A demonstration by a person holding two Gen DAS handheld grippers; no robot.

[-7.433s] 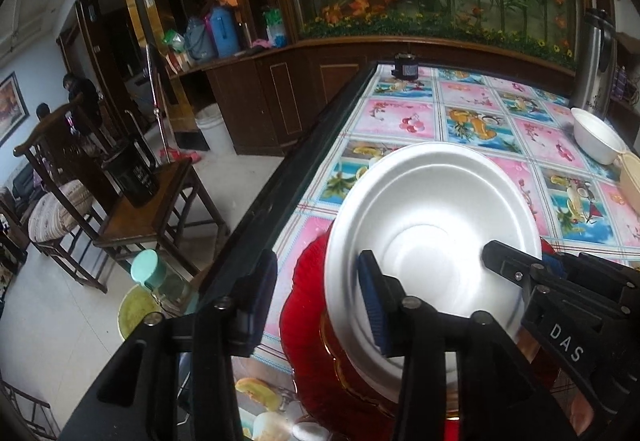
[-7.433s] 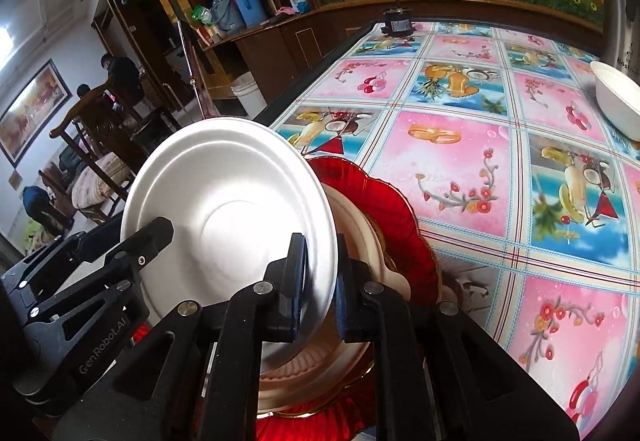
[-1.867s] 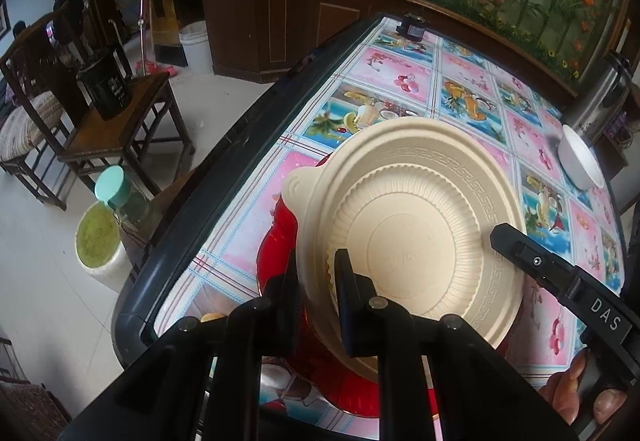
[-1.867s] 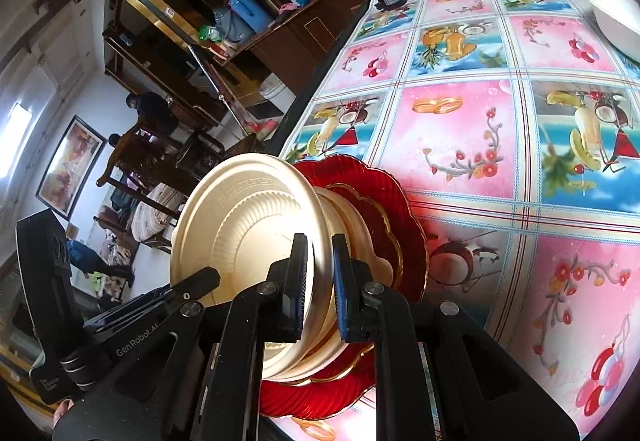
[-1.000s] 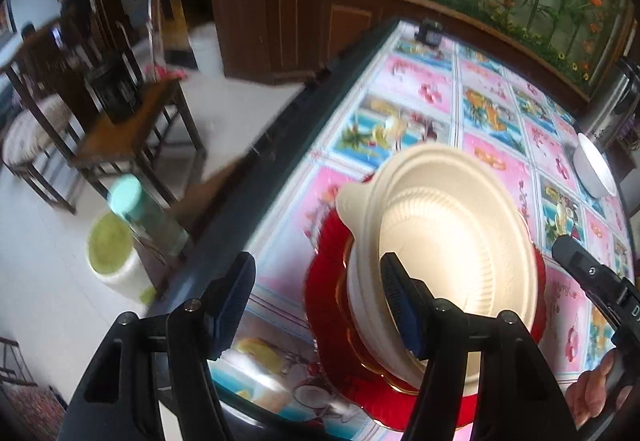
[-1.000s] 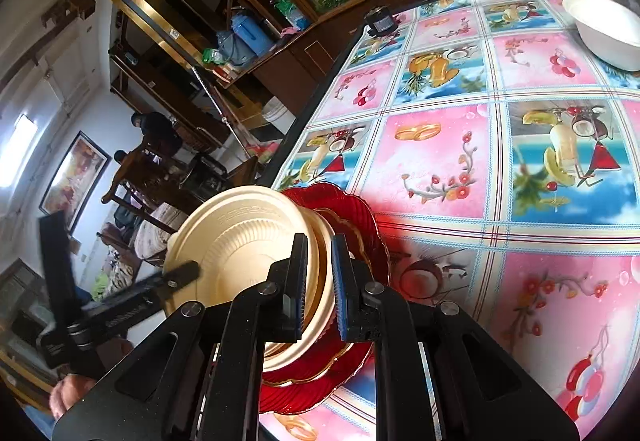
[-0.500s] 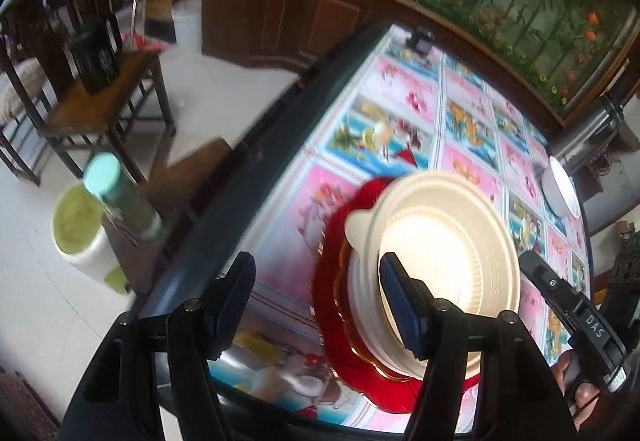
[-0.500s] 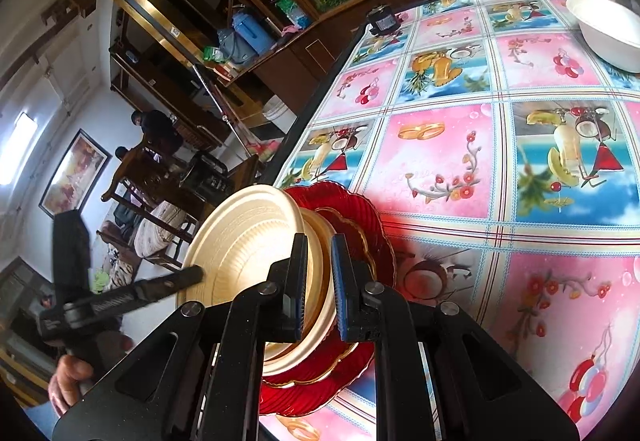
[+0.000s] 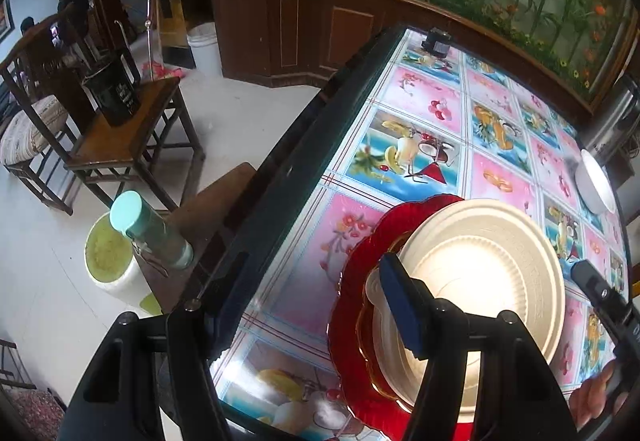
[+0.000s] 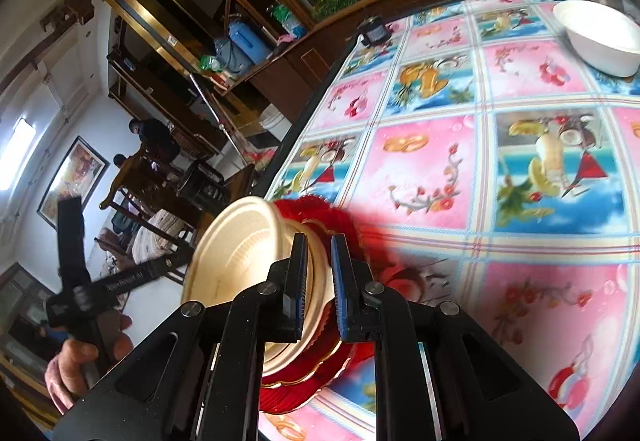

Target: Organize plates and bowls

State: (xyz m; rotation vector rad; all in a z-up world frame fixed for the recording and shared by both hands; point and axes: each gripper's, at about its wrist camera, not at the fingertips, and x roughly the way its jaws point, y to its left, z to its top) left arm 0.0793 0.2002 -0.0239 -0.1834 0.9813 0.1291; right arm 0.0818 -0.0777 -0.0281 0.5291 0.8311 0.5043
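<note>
A cream plate (image 9: 488, 273) sits on top of a small stack near the desk's front left corner. Under it are at least one more cream dish (image 10: 320, 281) and, at the bottom, a scalloped red plate (image 9: 360, 261) with a gold line round its inner rim. The top plate is empty, its ribbed inside facing up. The stack rests on the desk (image 9: 420, 113), which is covered in a glossy cloth of pink and blue fruit-and-drink squares.

The right gripper (image 10: 320, 281) comes in from the near side, and its blue-padded fingers (image 10: 340, 281) stand almost together, with the rims of the cream dishes passing up through the narrow gap. It looks clamped on that edge, though I cannot tell just which rims the pads press.

The left gripper (image 9: 304, 305) hangs above the stack's left side with its fingers well apart and nothing between them. Its right finger (image 9: 400, 305) shows in front of the cream rims; its left finger lies out over the desk's dark edge. I cannot tell whether the right finger touches the plates. In the right wrist view the left gripper appears blurred, off to the left of the stack, with a hand (image 10: 80, 357) round its handle.

A white bowl (image 10: 600, 37) sits empty, well apart at the desk's far right. Beyond the left edge are a wooden chair (image 9: 128, 129) and a bottle with a mint-green cap (image 9: 148, 237).
</note>
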